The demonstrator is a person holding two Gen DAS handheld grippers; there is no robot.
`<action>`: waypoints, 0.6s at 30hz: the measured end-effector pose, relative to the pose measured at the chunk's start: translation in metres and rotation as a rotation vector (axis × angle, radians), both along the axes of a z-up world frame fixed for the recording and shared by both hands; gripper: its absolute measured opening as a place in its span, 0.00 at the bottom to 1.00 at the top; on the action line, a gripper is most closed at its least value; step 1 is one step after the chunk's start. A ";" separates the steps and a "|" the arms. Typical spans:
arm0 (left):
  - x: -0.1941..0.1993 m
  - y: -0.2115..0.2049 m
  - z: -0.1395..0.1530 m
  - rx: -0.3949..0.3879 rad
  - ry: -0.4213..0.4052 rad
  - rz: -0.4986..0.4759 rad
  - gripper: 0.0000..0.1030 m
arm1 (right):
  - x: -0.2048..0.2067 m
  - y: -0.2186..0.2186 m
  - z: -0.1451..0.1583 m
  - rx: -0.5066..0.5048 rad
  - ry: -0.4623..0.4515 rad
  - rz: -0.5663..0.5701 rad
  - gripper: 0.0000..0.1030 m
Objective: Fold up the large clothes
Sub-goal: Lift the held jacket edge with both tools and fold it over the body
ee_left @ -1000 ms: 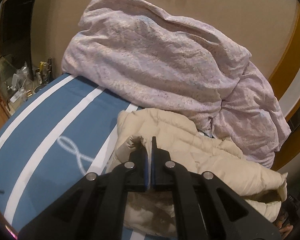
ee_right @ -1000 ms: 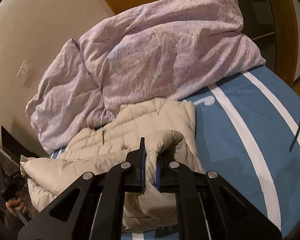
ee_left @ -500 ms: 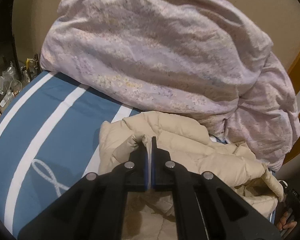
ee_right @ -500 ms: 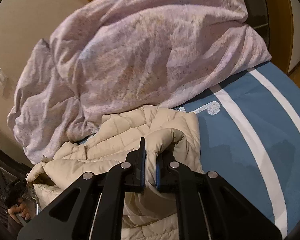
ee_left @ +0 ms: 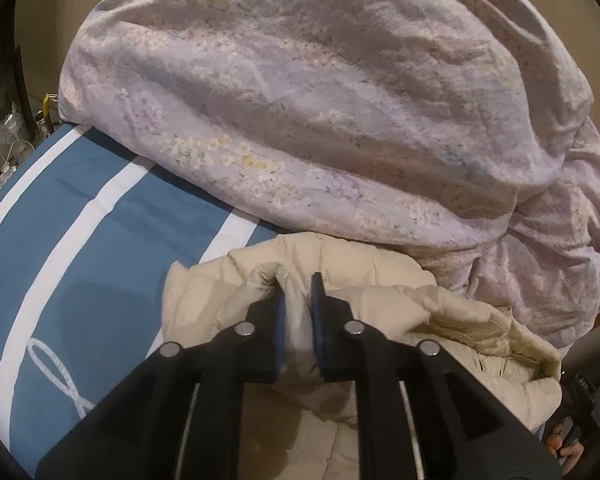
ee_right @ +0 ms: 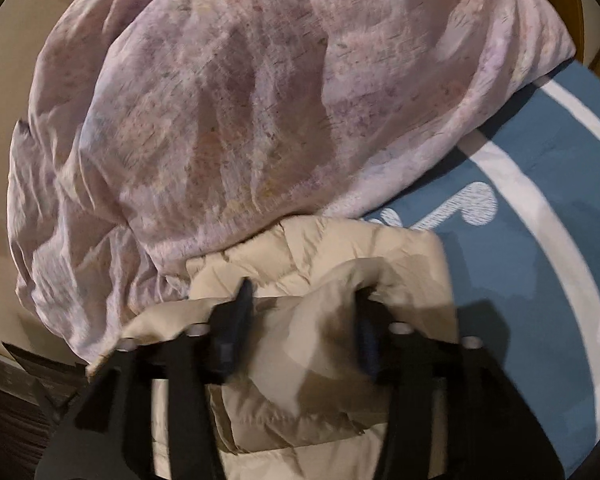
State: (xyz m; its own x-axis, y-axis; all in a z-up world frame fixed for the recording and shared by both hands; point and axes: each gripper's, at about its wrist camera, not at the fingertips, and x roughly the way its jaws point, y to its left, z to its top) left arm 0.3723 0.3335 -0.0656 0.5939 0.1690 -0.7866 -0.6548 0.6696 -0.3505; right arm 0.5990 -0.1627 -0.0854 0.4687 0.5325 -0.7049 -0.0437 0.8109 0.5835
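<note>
A cream quilted puffer jacket [ee_left: 400, 312] lies folded over on the blue bedsheet, against the lilac duvet. My left gripper [ee_left: 298, 292] has its jaws slightly apart, with a fold of the jacket's edge still between the pads. In the right wrist view the jacket [ee_right: 340, 280] lies under my right gripper [ee_right: 304, 304], whose jaws stand wide apart around a puffed fold without gripping it.
A big crumpled lilac floral duvet [ee_left: 320, 100] fills the back of the bed and also shows in the right wrist view [ee_right: 240, 100]. The blue sheet with white stripes [ee_left: 80, 240] stretches left; it lies to the right in the right wrist view [ee_right: 540, 260]. Cluttered items [ee_left: 8, 148] stand beyond the bed's left edge.
Both grippers moved forward toward the duvet with the jacket's edge. The right gripper then opened wide and let go of the fold; the left jaws parted slightly.
</note>
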 end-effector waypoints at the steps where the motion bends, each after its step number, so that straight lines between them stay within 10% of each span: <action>1: 0.003 0.000 0.000 0.004 0.006 -0.001 0.19 | 0.003 0.002 0.000 0.002 0.000 0.000 0.59; 10: 0.005 0.003 0.024 0.057 -0.017 0.012 0.50 | 0.000 -0.012 0.030 -0.008 -0.085 -0.026 0.63; 18: -0.034 -0.011 0.037 0.091 -0.048 -0.003 0.51 | -0.041 -0.024 0.043 -0.096 -0.164 0.025 0.63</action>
